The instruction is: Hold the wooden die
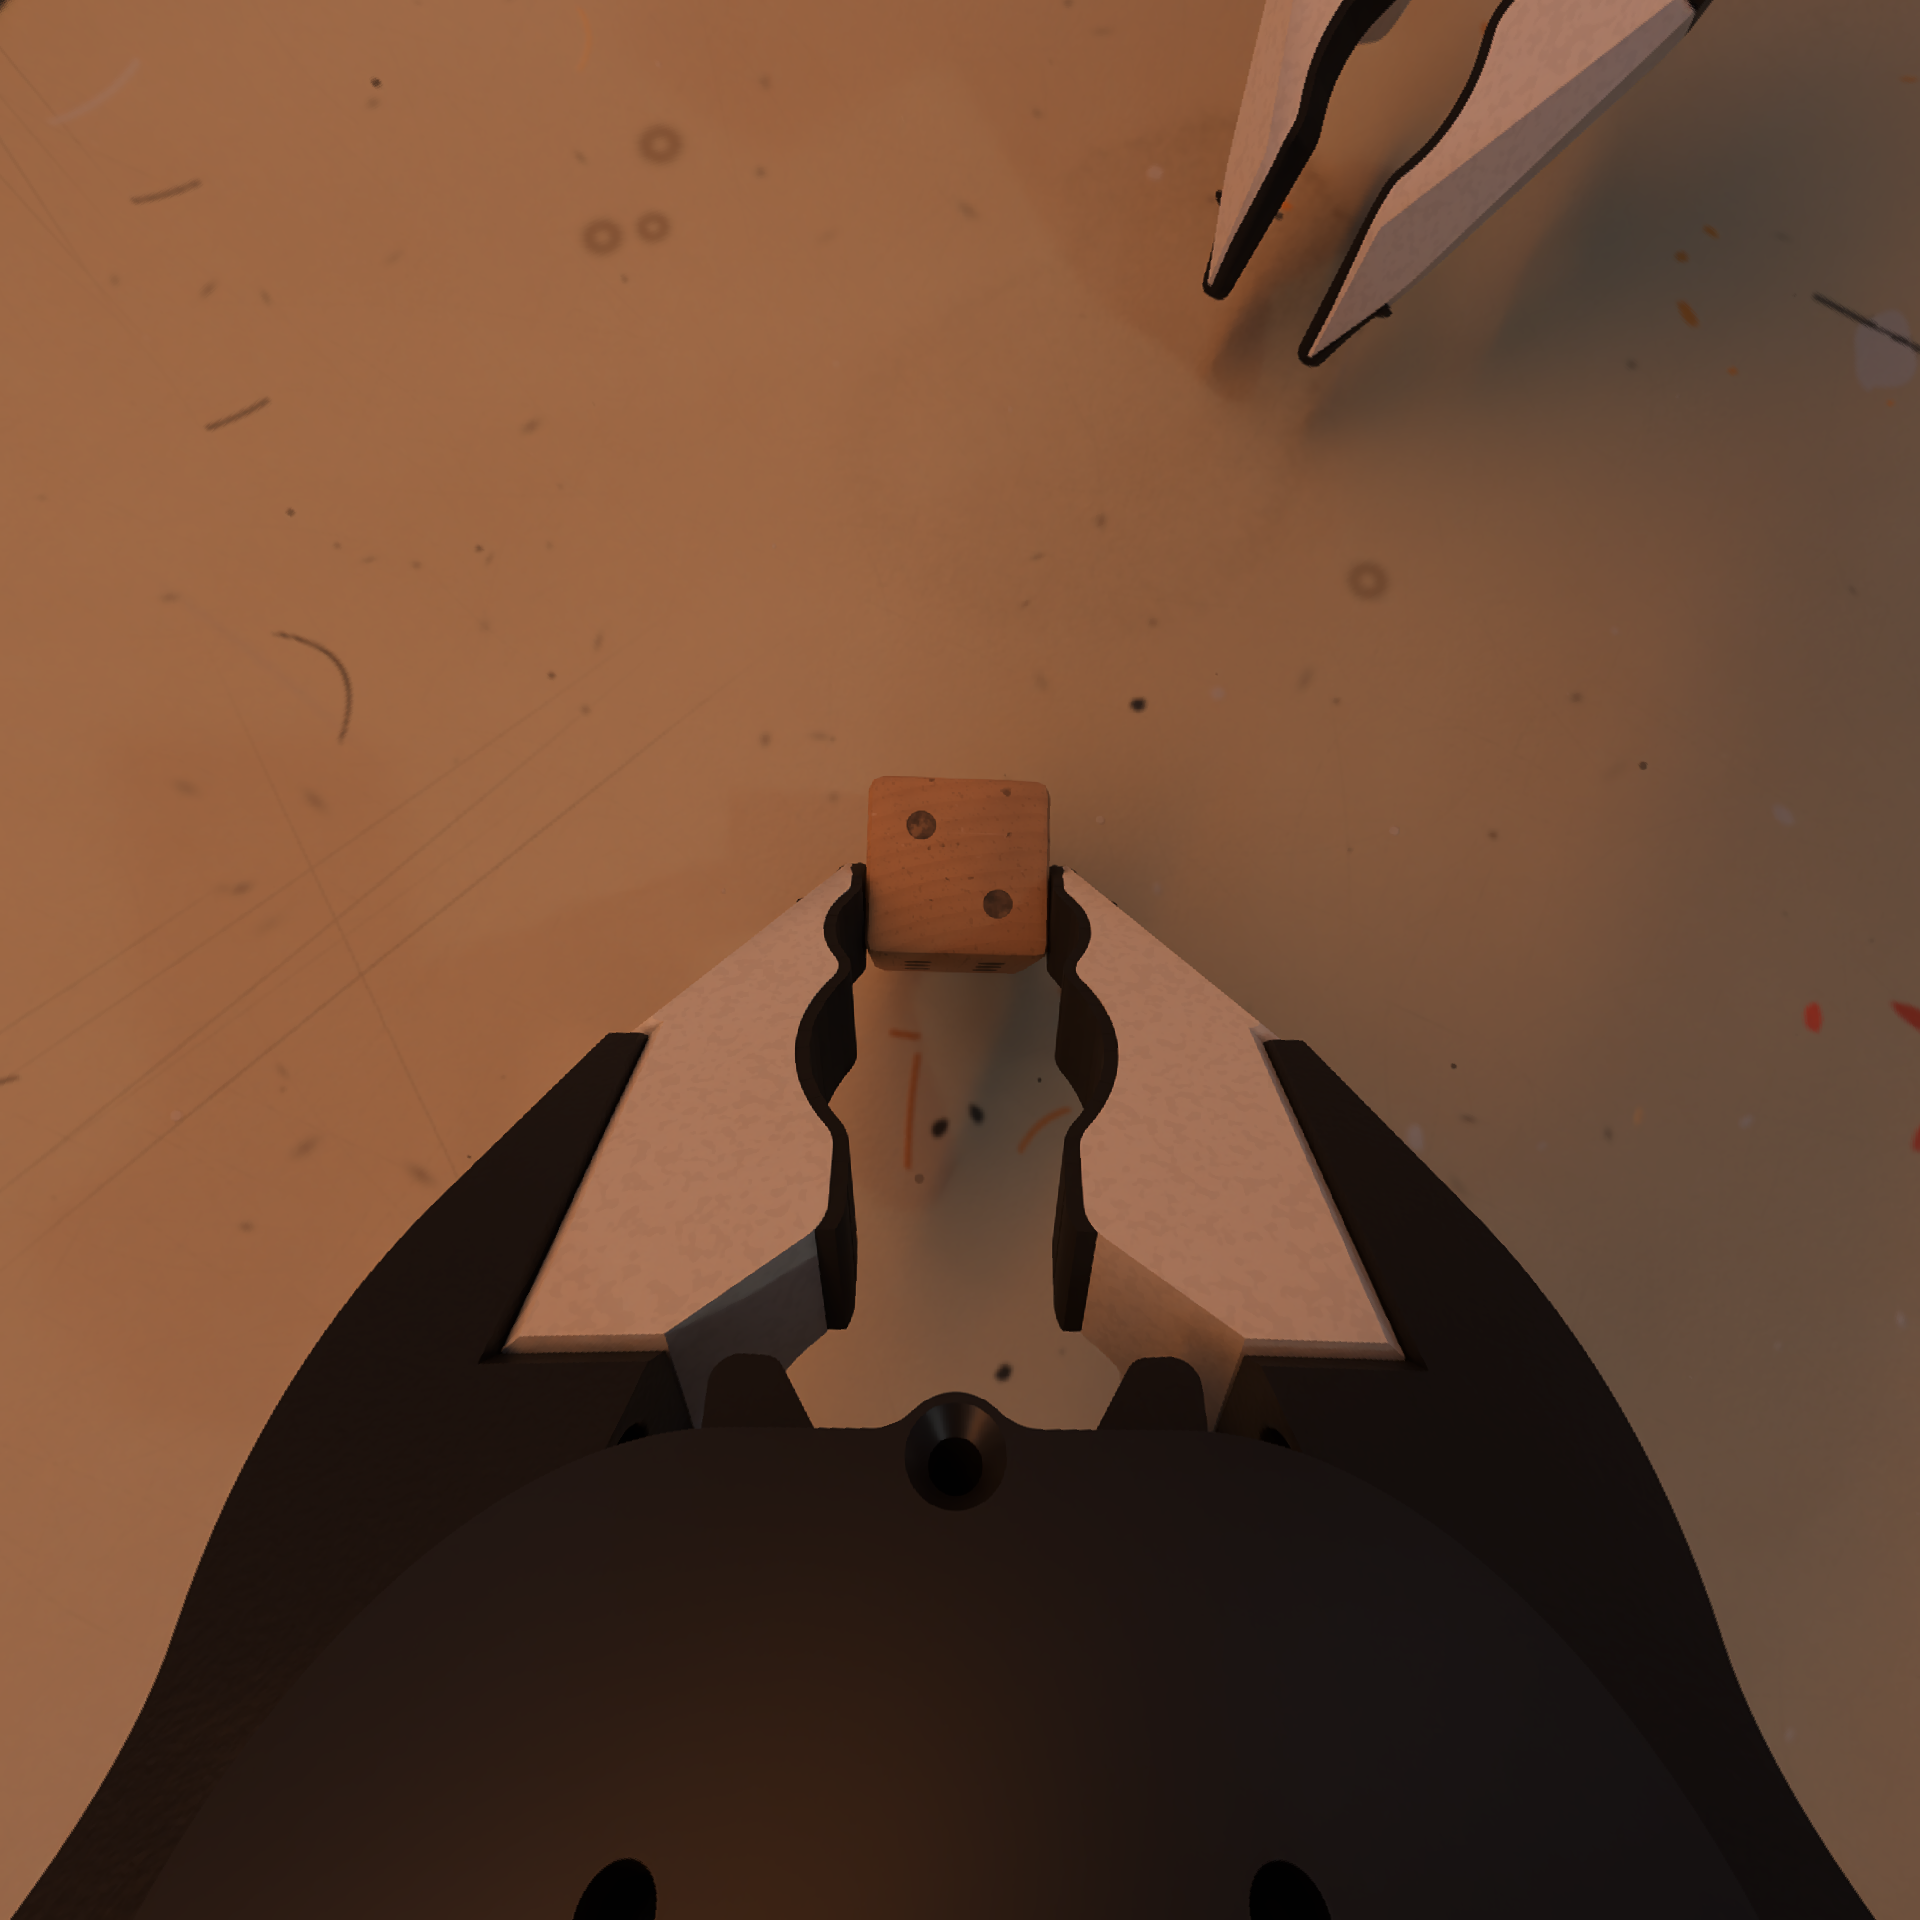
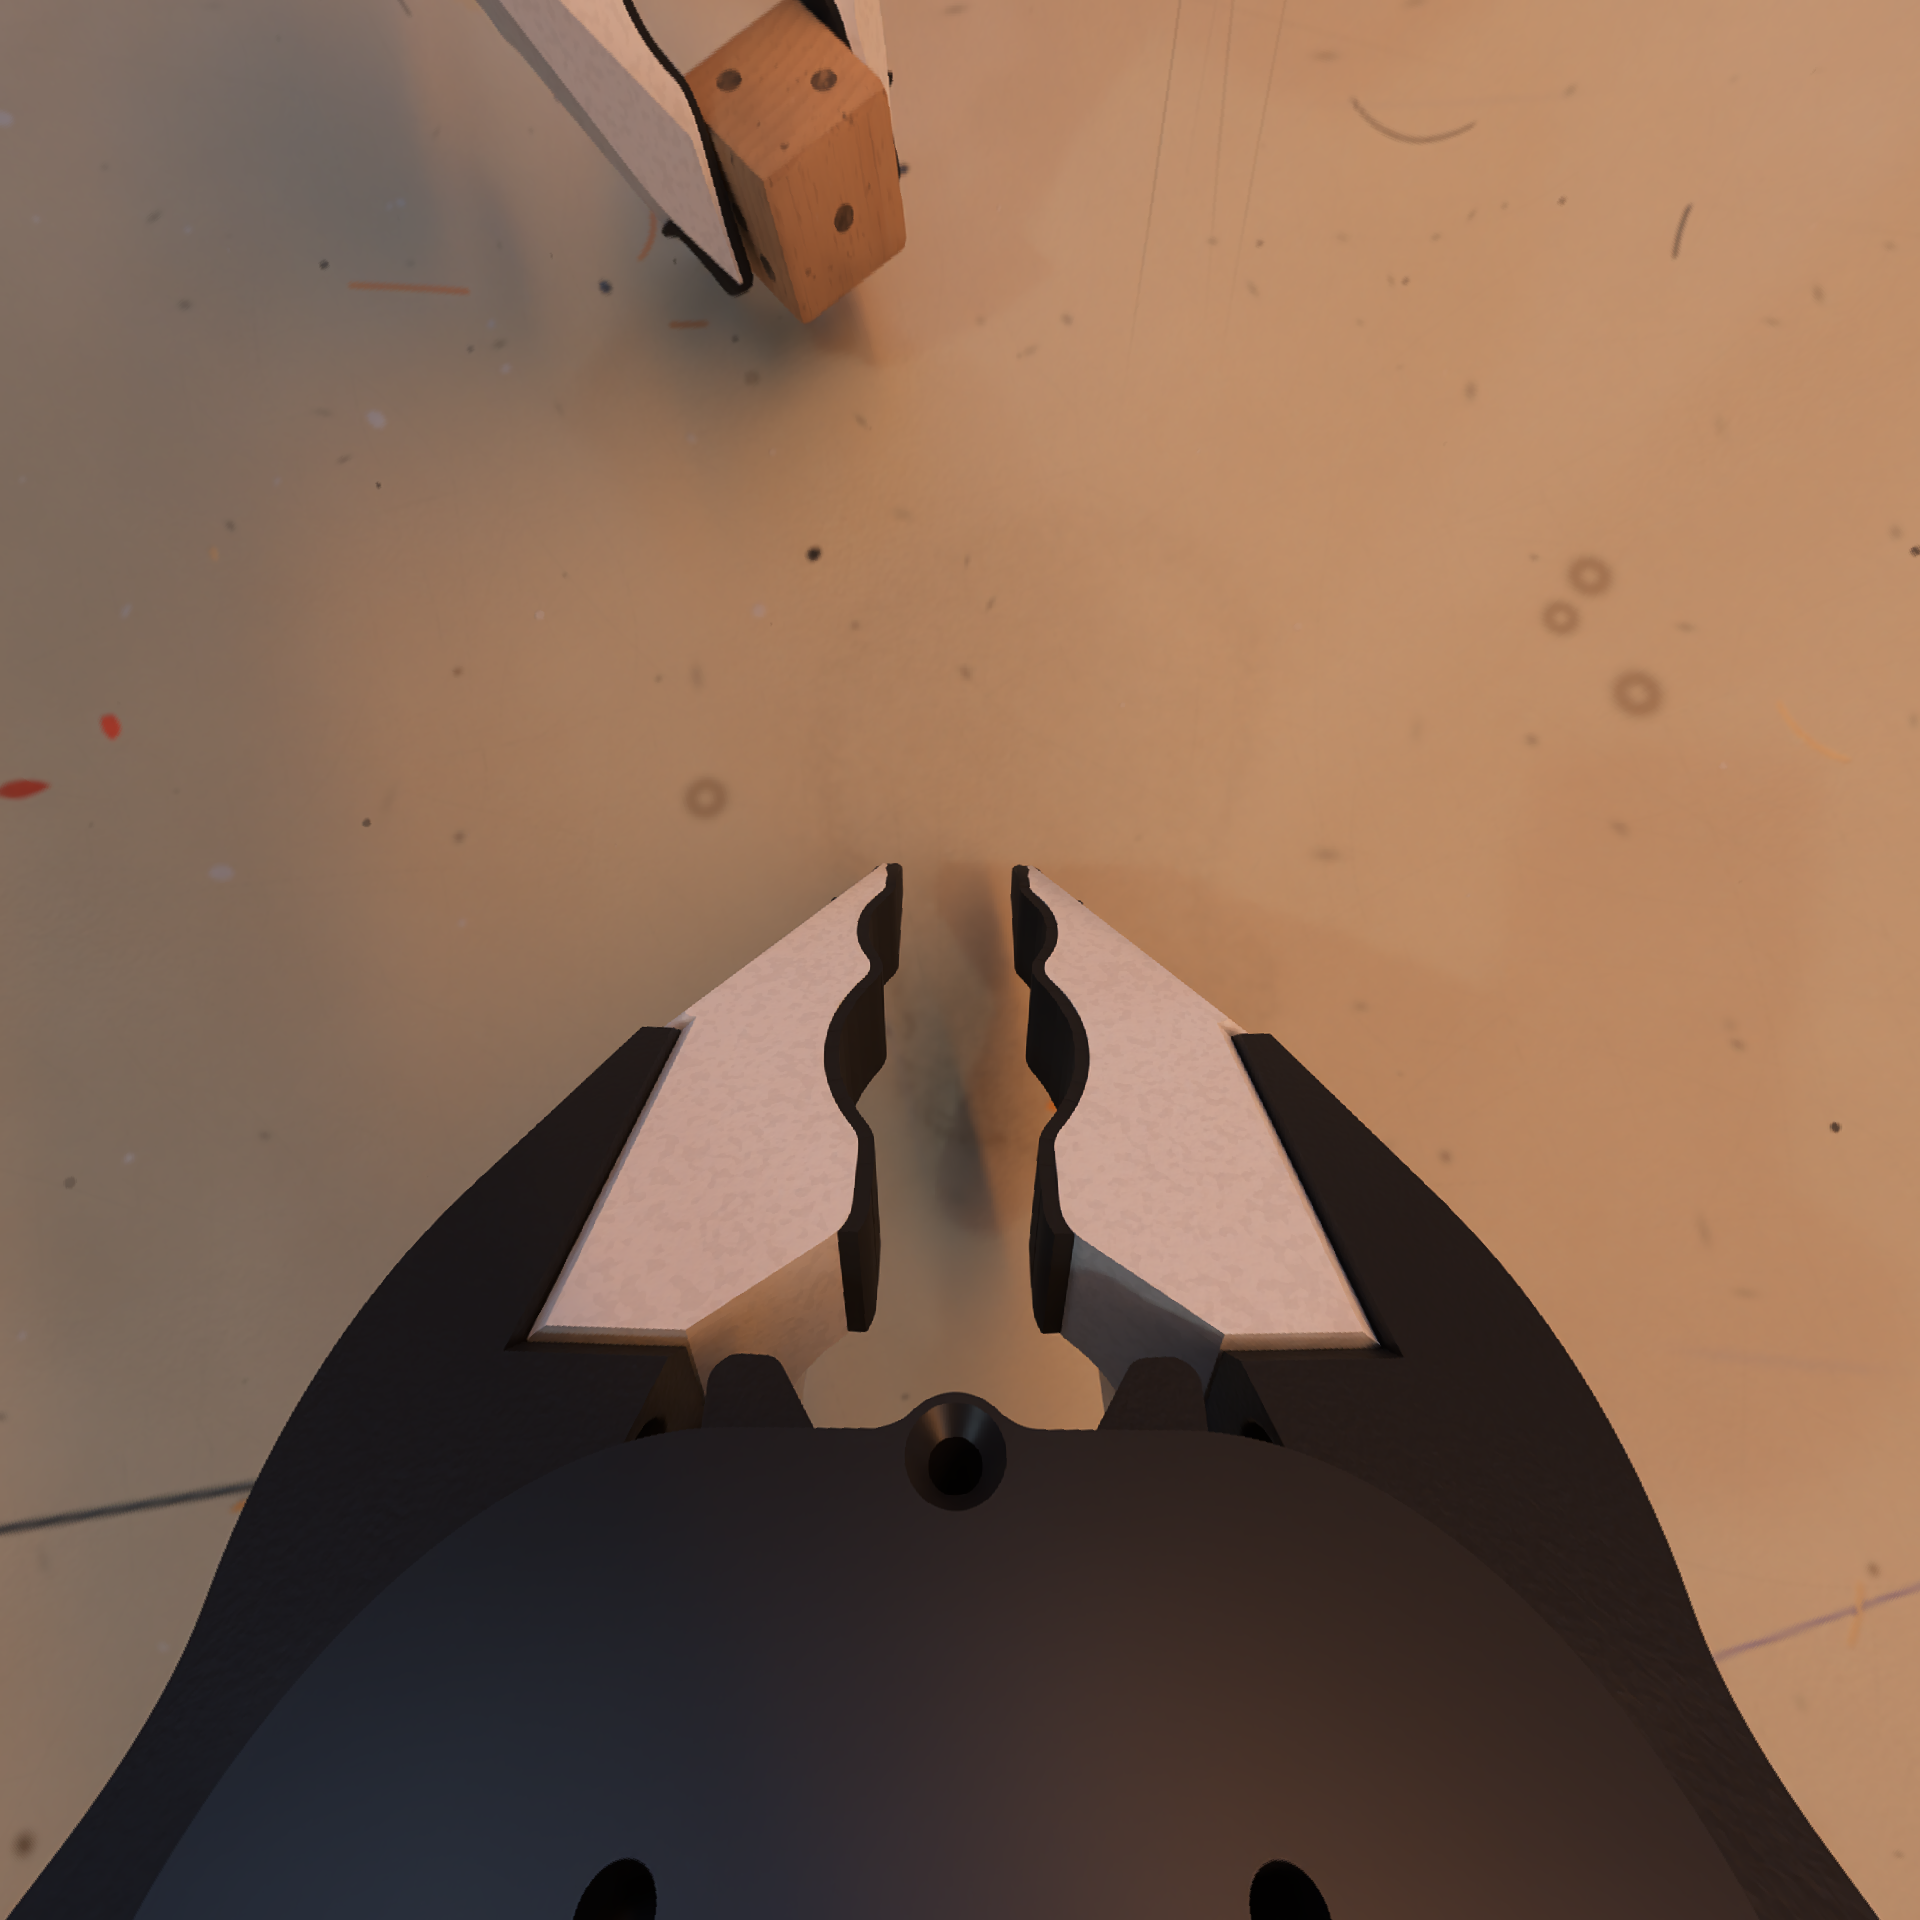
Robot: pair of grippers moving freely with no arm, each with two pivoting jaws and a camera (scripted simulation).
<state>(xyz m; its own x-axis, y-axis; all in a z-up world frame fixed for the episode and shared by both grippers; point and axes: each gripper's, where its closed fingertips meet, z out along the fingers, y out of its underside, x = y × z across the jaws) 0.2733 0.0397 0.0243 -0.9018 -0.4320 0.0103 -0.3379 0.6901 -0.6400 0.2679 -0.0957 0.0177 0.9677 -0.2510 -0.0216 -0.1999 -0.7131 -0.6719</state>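
Observation:
The wooden die is a small light-brown cube with dark pips, two of them on the face toward the left wrist camera. My left gripper is shut on it, with the fingertips pressing its left and right sides. In the right wrist view the die shows at the top, clamped between the left gripper's fingers, low over the table; I cannot tell if it touches. My right gripper is open by a narrow gap and empty, some way from the die. It also shows at the top right of the left wrist view.
The tan table top is scuffed, with dark specks, ring marks, scratches and a few red flecks. No other objects are in view.

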